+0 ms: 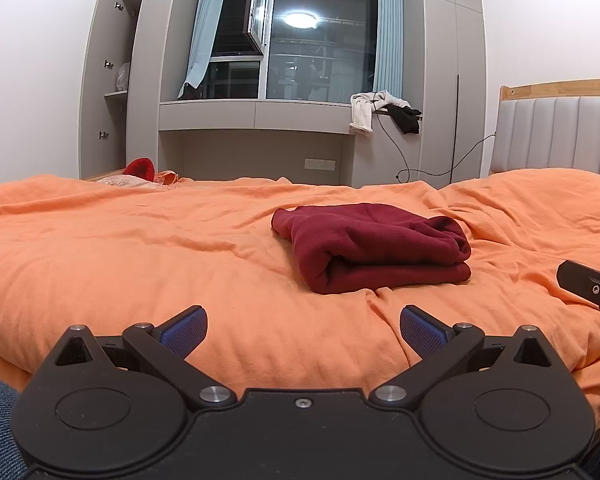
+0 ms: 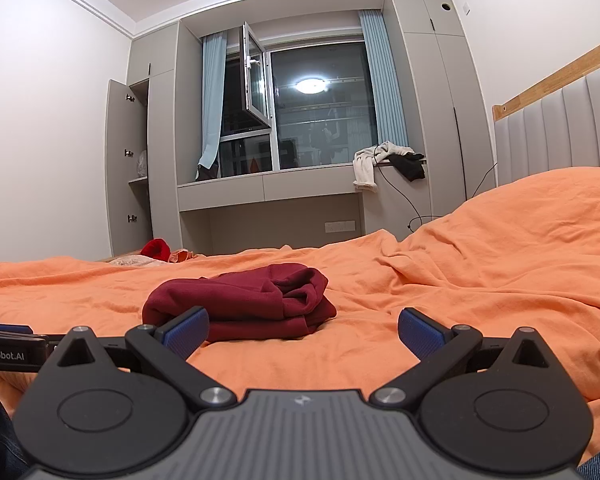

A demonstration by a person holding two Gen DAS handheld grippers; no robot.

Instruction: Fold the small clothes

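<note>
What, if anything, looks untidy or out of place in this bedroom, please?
A white garment and a dark one hang off the window ledge, and a wardrobe door stands open. The maroon garment lies folded.

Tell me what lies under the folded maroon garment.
The maroon garment rests directly on the orange duvet, folded into stacked layers. Whatever sits beneath it or between its folds is covered. Both tools, left and right, are open and clear of it.

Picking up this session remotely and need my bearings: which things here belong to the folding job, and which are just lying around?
Job:
maroon garment, folded on the orange duvet
left gripper, open
right gripper, open

Lying about:
white garment and black garment on the window ledge
red item at the bed's far edge
</note>
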